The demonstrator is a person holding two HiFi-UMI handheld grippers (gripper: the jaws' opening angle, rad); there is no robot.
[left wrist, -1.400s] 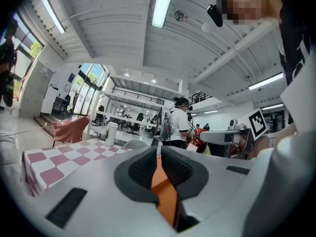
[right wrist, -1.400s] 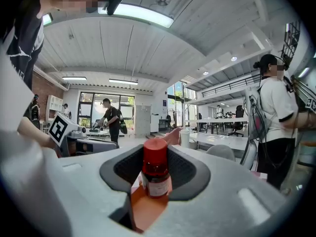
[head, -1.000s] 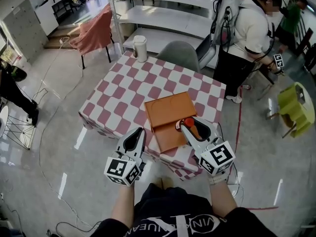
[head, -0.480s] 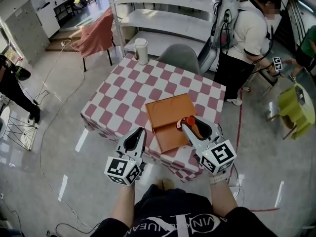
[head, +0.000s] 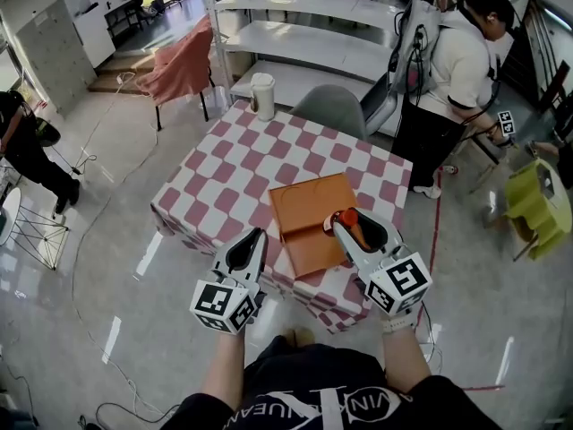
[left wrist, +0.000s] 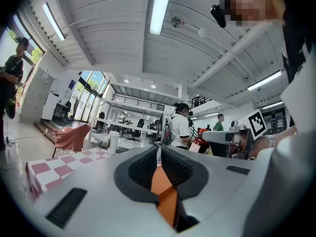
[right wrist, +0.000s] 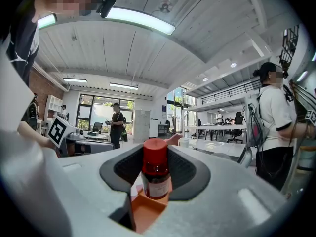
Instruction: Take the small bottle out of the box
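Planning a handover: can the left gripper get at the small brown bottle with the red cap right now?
Probably not cleanly. The right gripper is shut on the small red-capped bottle, jaws covering both sides; only the cap is free. The left gripper, jaws together, would have to open first.

Bright ceiling strip lights point(left wrist: 159, 9), glare streaks on glossy floor point(head: 148, 251), heavy fisheye warp, dark corners.
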